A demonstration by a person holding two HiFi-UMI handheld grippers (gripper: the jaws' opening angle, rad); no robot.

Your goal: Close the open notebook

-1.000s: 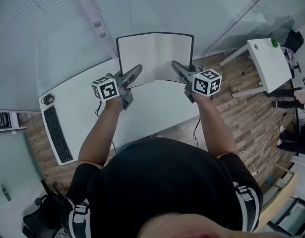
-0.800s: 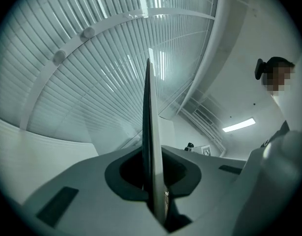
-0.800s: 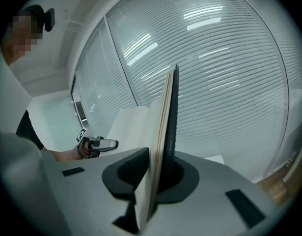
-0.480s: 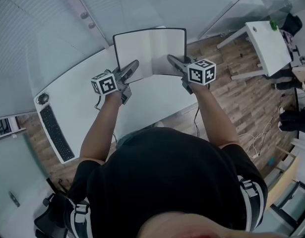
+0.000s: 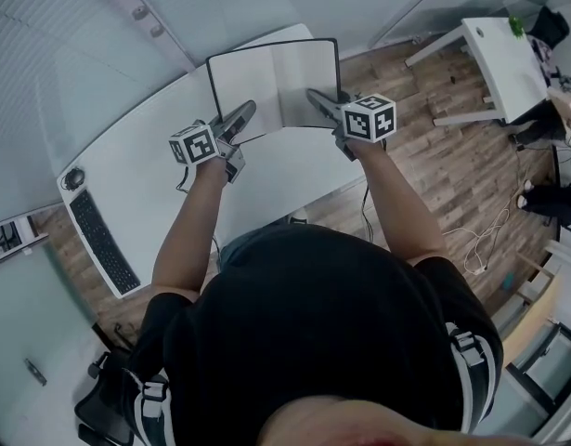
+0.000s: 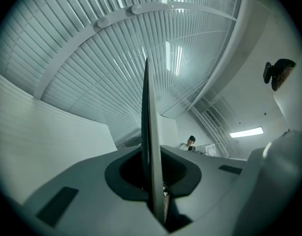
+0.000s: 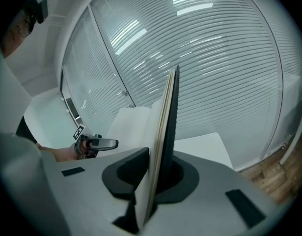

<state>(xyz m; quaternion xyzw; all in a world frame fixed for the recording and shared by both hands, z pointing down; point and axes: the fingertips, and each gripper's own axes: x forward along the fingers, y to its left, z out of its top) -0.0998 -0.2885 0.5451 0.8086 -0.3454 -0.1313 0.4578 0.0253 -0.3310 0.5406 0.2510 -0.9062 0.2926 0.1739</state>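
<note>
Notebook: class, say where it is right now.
Head view, top centre: the open notebook is at the far end of the white desk, clamped between the left gripper and right gripper.

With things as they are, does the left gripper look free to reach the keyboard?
Probably not yet: the left gripper is shut on the open notebook, at its left half. The keyboard lies apart at the desk's end, bare surface between.

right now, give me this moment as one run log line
notebook: open | left gripper: shut on its left half | right gripper: shut on its right half | closing: not yet done
</note>
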